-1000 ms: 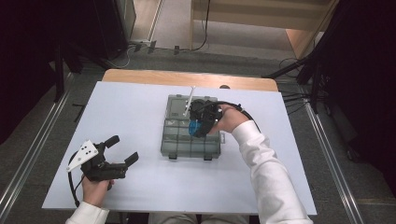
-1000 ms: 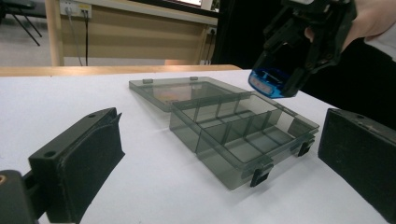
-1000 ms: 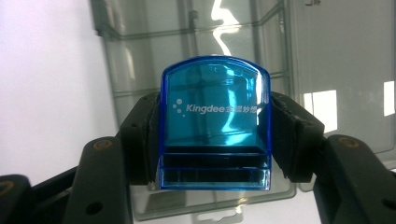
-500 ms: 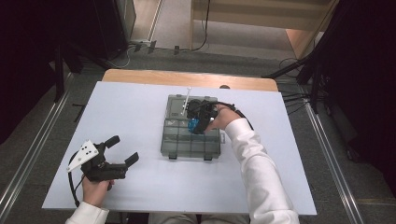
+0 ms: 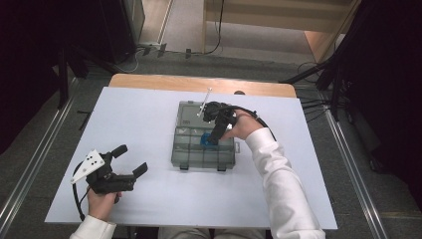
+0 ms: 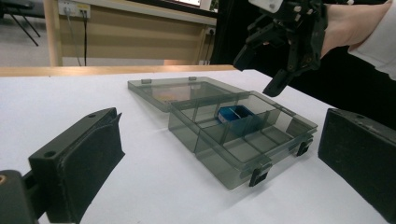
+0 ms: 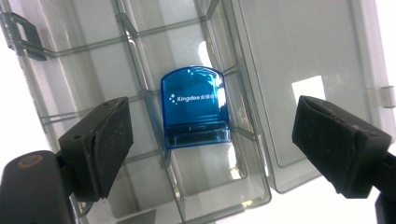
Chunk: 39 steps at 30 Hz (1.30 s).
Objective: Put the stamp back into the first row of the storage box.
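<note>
Since the blue clip (image 7: 195, 107) sits right between the right gripper (image 7: 210, 144)'s fingers in the right gripper view, that's the relation that matters imo. It lies flat in a middle compartment of the clear grey box (image 5: 191, 157), lid thrown open, and its long axis runs along the line of sight, roughly crosswise to the gap between the fingers. Fingers are spread wide, holding nothing, w/ the clip apart from both pads. In the high view the right gripper (image 5: 215, 137) hangs over the box, pointed down, wrist bent over it, forearm coming in from the near right. So the right hand is way nearer. Prob a straight drop onto the clip from here, tho the compartment walls look tight.

Left gripper (image 5: 130, 160) rests on the table (image 5: 149, 209) well off to the left of the box, fingers wide too, empty.
</note>
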Each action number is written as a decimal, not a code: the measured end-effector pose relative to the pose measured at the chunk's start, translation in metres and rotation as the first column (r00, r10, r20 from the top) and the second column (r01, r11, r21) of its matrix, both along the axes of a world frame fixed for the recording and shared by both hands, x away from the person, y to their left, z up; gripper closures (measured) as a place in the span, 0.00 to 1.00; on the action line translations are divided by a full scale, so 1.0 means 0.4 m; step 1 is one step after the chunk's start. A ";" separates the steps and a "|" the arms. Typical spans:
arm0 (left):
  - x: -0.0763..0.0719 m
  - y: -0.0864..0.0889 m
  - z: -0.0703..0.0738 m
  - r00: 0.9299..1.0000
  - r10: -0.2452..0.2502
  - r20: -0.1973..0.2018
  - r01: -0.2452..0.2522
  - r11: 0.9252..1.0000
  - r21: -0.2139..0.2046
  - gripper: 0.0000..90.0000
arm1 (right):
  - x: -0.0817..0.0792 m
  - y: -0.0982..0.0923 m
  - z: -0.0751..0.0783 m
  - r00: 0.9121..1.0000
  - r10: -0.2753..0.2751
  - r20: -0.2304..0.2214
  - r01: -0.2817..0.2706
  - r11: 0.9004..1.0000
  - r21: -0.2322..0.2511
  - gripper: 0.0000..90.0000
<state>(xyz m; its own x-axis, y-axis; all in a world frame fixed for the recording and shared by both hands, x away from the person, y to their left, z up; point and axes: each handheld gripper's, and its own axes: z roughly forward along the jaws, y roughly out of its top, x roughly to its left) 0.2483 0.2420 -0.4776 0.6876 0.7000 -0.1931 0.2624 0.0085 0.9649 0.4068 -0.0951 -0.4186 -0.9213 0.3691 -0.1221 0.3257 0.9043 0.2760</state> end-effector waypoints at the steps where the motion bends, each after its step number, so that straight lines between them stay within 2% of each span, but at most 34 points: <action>1: 0.000 0.000 0.000 1.000 0.000 -0.001 0.000 1.000 -0.001 0.00 | -0.005 -0.003 0.005 1.000 -0.001 0.009 0.001 1.000 0.005 0.15; 6: 0.000 0.000 0.000 1.000 -0.001 0.000 0.001 1.000 0.002 0.00 | -0.026 -0.020 0.021 0.999 -0.041 0.031 0.041 0.999 0.019 0.06; 8: 0.000 -0.001 0.000 1.000 -0.002 -0.001 0.002 1.000 0.002 0.00 | -0.042 -0.038 0.030 0.996 -0.063 0.057 0.061 0.997 0.039 0.00; 14: 0.000 -0.001 0.000 1.000 -0.001 -0.001 0.001 1.000 0.006 0.00 | -0.072 -0.084 0.044 0.988 -0.142 0.065 0.137 0.988 0.078 0.00; 18: 0.000 -0.001 0.000 1.000 -0.001 -0.001 0.001 1.000 0.007 0.00 | -0.087 -0.111 0.048 0.984 -0.172 0.056 0.165 0.981 0.106 0.00; 19: 0.000 -0.001 0.000 1.000 -0.001 -0.001 0.001 1.000 0.007 0.00 | -0.097 -0.129 0.051 0.978 -0.199 0.061 0.190 0.974 0.126 0.00; 20: 0.000 -0.001 0.000 1.000 -0.001 -0.001 0.001 1.000 0.007 0.00 | -0.097 -0.129 0.051 0.978 -0.199 0.061 0.190 0.974 0.126 0.00; 21: 0.000 -0.002 0.000 1.000 0.000 -0.001 0.000 1.000 0.007 0.00 | -0.108 -0.148 0.053 0.974 -0.219 0.053 0.209 0.967 0.149 0.00; 23: 0.000 -0.004 -0.001 1.000 -0.001 -0.001 0.001 1.000 0.009 0.00 | -0.115 -0.165 0.055 0.970 -0.238 0.047 0.228 0.961 0.159 0.00; 25: 0.000 -0.004 -0.001 1.000 0.000 -0.001 0.000 1.000 0.010 0.00 | -0.125 -0.180 0.057 0.964 -0.263 0.041 0.252 0.951 0.182 0.00; 28: 0.000 -0.003 -0.001 1.000 0.003 -0.001 -0.003 1.000 0.010 0.00 | -0.137 -0.203 0.060 0.957 -0.285 0.048 0.269 0.939 0.212 0.00; 31: 0.000 -0.002 -0.001 1.000 0.005 -0.001 -0.005 1.000 0.010 0.00 | -0.150 -0.223 0.062 0.948 -0.315 0.049 0.294 0.924 0.246 0.00; 34: 0.000 -0.003 -0.001 1.000 0.004 0.000 -0.004 1.000 0.011 0.00 | -0.165 -0.243 0.063 0.939 -0.340 0.057 0.313 0.909 0.275 0.00; 36: -0.001 -0.004 -0.001 1.000 0.004 0.000 -0.004 1.000 0.012 0.00 | -0.176 -0.254 0.065 0.931 -0.356 0.084 0.321 0.906 0.275 0.00; 37: -0.001 -0.004 -0.001 1.000 0.004 0.000 -0.004 1.000 0.012 0.00 | -0.183 -0.259 0.066 0.924 -0.369 0.098 0.329 0.900 0.286 0.00; 39: -0.001 -0.004 -0.001 1.000 0.004 0.000 -0.004 1.000 0.011 0.00 | -0.196 -0.272 0.067 0.914 -0.394 0.098 0.344 0.880 0.328 0.00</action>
